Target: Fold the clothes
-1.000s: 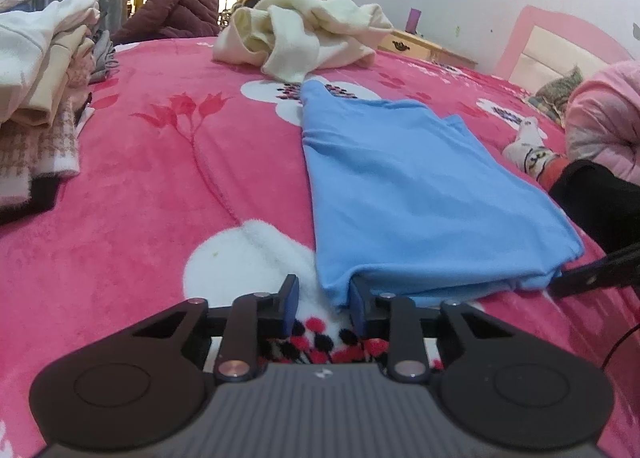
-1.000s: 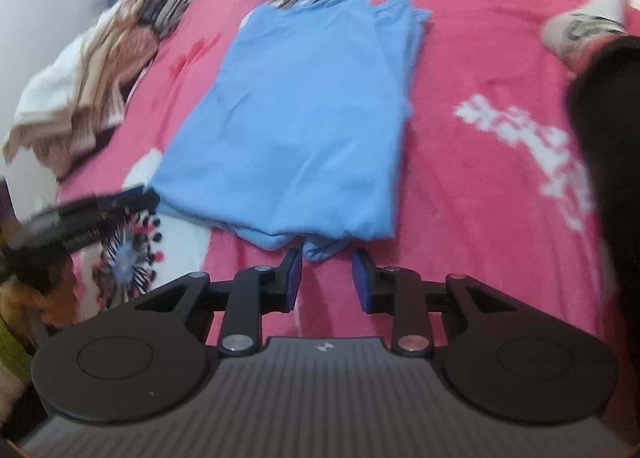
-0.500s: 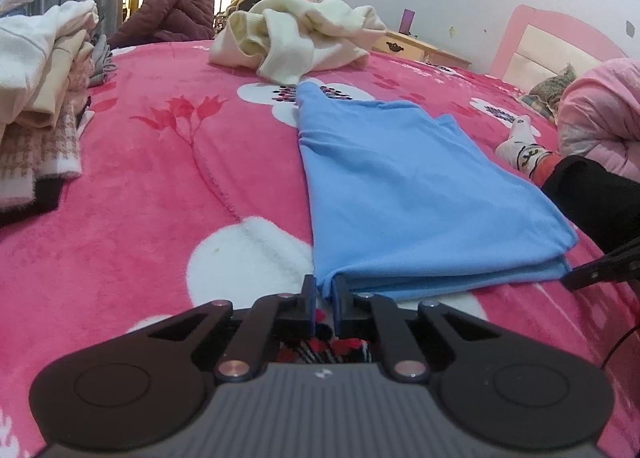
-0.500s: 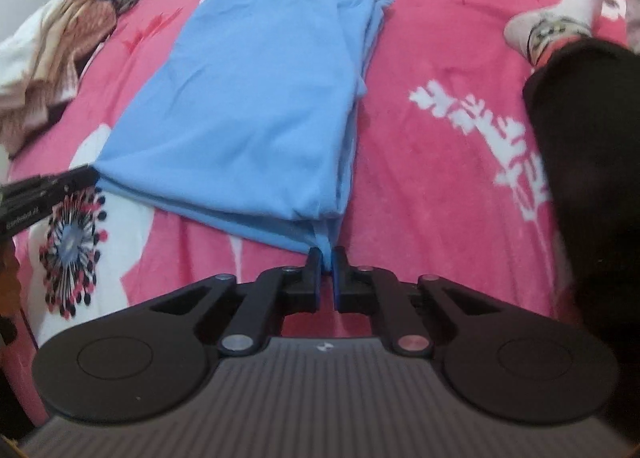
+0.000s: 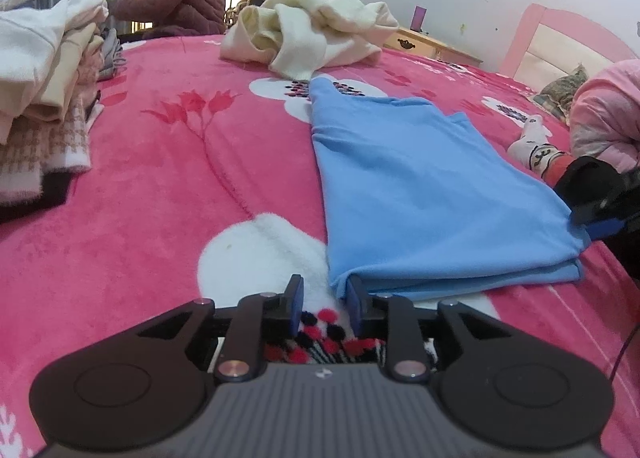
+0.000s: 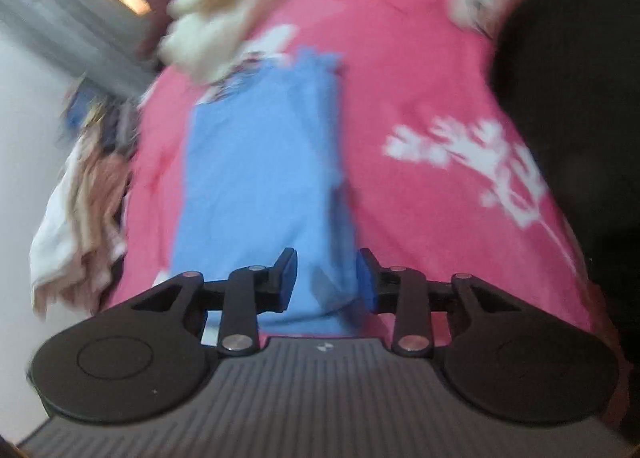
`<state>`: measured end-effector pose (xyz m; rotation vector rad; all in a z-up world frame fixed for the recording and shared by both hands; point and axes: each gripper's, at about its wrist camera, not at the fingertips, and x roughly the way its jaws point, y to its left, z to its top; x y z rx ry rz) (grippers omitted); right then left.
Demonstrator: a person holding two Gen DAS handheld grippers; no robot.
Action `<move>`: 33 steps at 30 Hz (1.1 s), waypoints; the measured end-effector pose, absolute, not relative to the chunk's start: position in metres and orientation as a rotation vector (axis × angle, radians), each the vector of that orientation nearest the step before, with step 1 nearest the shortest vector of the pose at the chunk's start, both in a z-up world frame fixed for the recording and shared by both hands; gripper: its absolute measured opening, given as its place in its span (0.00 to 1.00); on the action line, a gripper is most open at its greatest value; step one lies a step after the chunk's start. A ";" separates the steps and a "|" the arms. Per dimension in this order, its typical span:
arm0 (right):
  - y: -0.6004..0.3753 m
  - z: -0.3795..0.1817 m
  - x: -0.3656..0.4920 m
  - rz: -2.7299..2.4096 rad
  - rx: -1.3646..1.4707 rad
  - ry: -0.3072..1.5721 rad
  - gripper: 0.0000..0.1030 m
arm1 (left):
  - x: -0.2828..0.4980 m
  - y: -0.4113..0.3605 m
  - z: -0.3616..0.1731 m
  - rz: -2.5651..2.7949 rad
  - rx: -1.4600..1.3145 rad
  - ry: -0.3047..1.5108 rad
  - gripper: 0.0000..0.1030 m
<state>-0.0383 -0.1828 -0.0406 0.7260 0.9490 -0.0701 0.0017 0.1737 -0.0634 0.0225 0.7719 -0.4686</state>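
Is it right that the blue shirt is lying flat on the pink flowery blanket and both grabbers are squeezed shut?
Not quite. The blue shirt does lie flat on the pink flowery blanket, but the grabbers are not shut. The left wrist view shows the left gripper open at the shirt's near corner, and the right wrist view, though blurred, shows the right gripper open over the shirt's edge.

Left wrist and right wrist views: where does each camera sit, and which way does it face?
Left wrist: on the left gripper, low at the blue garment's near corner, facing along the bed; own open fingers show.
Right wrist: on the right gripper, above the garment's edge, tilted down, blurred; own open fingers show.
Shared: blue garment, cream clothes.
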 end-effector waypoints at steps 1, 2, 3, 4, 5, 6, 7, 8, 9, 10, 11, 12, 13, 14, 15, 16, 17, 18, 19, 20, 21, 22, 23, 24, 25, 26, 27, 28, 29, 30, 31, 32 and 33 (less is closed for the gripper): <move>-0.187 -0.047 -0.034 -0.082 0.757 0.967 0.31 | 0.002 0.173 -0.063 -0.468 0.024 0.772 0.25; -0.187 -0.051 -0.034 -0.059 0.784 0.972 0.24 | 0.002 0.172 -0.064 -0.467 0.024 0.771 0.25; -0.186 -0.054 -0.034 -0.036 0.810 0.976 0.04 | 0.003 0.172 -0.064 -0.465 0.024 0.774 0.24; -0.185 -0.056 -0.033 -0.014 0.830 0.977 0.03 | 0.003 0.172 -0.064 -0.465 0.020 0.776 0.23; -0.183 -0.052 -0.035 0.003 0.823 0.958 0.03 | 0.004 0.172 -0.063 -0.465 0.011 0.776 0.20; -0.180 -0.049 -0.036 0.017 0.818 0.943 0.02 | 0.004 0.173 -0.062 -0.466 0.001 0.776 0.14; -0.180 -0.048 -0.038 0.017 0.831 0.946 0.02 | 0.006 0.174 -0.062 -0.475 -0.011 0.780 0.11; -0.179 -0.048 -0.040 0.017 0.844 0.949 0.02 | 0.005 0.174 -0.061 -0.476 -0.016 0.776 0.07; -0.179 -0.047 -0.042 0.017 0.857 0.952 0.02 | 0.005 0.175 -0.060 -0.476 -0.020 0.771 0.04; -0.178 -0.047 -0.043 0.016 0.869 0.955 0.02 | 0.004 0.175 -0.060 -0.477 -0.013 0.769 0.04; -0.178 -0.046 -0.045 0.016 0.882 0.958 0.02 | 0.002 0.175 -0.059 -0.477 -0.004 0.767 0.03; -0.177 -0.046 -0.047 0.016 0.895 0.961 0.02 | 0.001 0.175 -0.059 -0.478 0.005 0.765 0.03; -0.177 -0.046 -0.049 0.015 0.908 0.964 0.02 | 0.000 0.174 -0.059 -0.479 0.013 0.763 0.03; -0.177 -0.045 -0.050 0.015 0.920 0.966 0.02 | -0.001 0.174 -0.058 -0.479 0.022 0.761 0.03; -0.176 -0.045 -0.052 0.015 0.933 0.969 0.02 | -0.002 0.174 -0.058 -0.480 0.030 0.759 0.03; -0.176 -0.044 -0.054 0.015 0.946 0.972 0.02 | -0.003 0.174 -0.057 -0.480 0.039 0.757 0.03; -0.175 -0.045 -0.055 0.011 0.949 0.975 0.02 | -0.005 0.174 -0.057 -0.481 0.047 0.755 0.03; -0.173 -0.048 -0.054 -0.007 0.901 0.980 0.02 | -0.006 0.174 -0.056 -0.481 0.056 0.752 0.02; -0.171 -0.048 -0.053 -0.018 0.863 0.976 0.02 | -0.007 0.174 -0.056 -0.482 0.065 0.750 0.02; -0.169 -0.048 -0.052 -0.027 0.827 0.971 0.02 | -0.008 0.174 -0.055 -0.482 0.073 0.748 0.02; -0.168 -0.047 -0.051 -0.028 0.800 0.962 0.02 | -0.010 0.172 -0.056 -0.485 0.090 0.747 0.02; -0.166 -0.046 -0.050 -0.036 0.755 0.962 0.02 | -0.011 0.171 -0.056 -0.487 0.107 0.745 0.02; -0.164 -0.046 -0.048 -0.044 0.710 0.963 0.02 | -0.012 0.171 -0.057 -0.489 0.119 0.752 0.02; -0.162 -0.049 -0.047 -0.052 0.669 0.974 0.02 | -0.012 0.170 -0.059 -0.490 0.130 0.759 0.02; -0.163 -0.053 -0.045 -0.053 0.656 0.991 0.02 | -0.013 0.170 -0.060 -0.491 0.142 0.767 0.02; -0.164 -0.057 -0.044 -0.055 0.644 1.008 0.04 | -0.013 0.170 -0.061 -0.492 0.154 0.774 0.02; -0.164 -0.061 -0.043 -0.056 0.639 1.023 0.07 | -0.013 0.172 -0.062 -0.498 0.155 0.791 0.03; -0.164 -0.060 -0.044 -0.065 0.627 1.023 0.11 | -0.013 0.175 -0.061 -0.491 0.154 0.798 0.06; -0.164 -0.055 -0.045 -0.076 0.607 1.016 0.20 | -0.014 0.179 -0.059 -0.486 0.153 0.804 0.10; -0.164 -0.051 -0.047 -0.087 0.585 1.008 0.28 | -0.015 0.183 -0.055 -0.478 0.154 0.808 0.15; -0.164 -0.044 -0.049 -0.098 0.553 0.993 0.28 | -0.017 0.188 -0.050 -0.461 0.157 0.807 0.16; -0.165 -0.033 -0.051 -0.110 0.512 0.971 0.28 | -0.018 0.194 -0.042 -0.451 0.150 0.802 0.19; -0.165 -0.023 -0.050 -0.122 0.465 0.943 0.28 | -0.019 0.199 -0.035 -0.440 0.142 0.796 0.19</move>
